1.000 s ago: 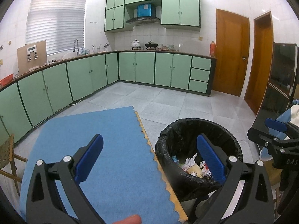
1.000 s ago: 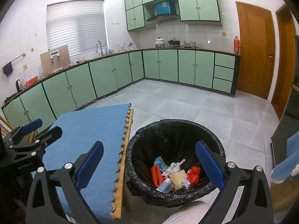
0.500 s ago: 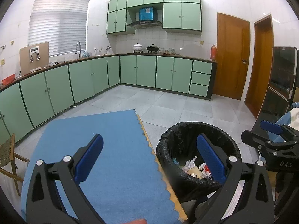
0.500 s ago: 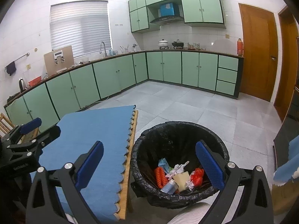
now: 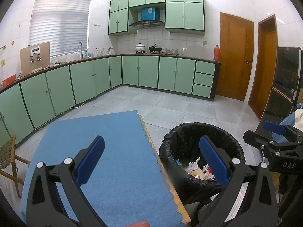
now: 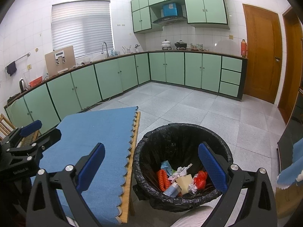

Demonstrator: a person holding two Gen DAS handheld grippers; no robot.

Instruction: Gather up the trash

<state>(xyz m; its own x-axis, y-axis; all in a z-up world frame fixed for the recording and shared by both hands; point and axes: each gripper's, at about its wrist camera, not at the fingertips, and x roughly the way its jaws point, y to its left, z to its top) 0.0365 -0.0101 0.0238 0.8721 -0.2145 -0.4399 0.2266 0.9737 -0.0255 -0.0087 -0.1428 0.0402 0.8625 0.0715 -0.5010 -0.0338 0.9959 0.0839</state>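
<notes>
Left hand-held gripper [image 5: 151, 160] and right hand-held gripper [image 6: 150, 162], both with jaws wide apart and holding nothing, raised above the table [image 6: 130, 170] and the bin [image 6: 181, 130]. The trash [image 6: 178, 177], crumpled paper, orange netting and a small bottle, lies at the bottom of the black-lined bin, which stands on the floor [image 6: 198, 109] just beside the table's right edge, probably so that items can go straight from the table top into it. The blue mat [image 5: 106, 151] covers the table nearly to its scalloped edge, leaving a thin wooden strip; no loose item is visible on it, so collection appears finished or nearly so. Open tiled floor lies beyond the bin; a chair [image 5: 7, 155] stands left of the table.
</notes>
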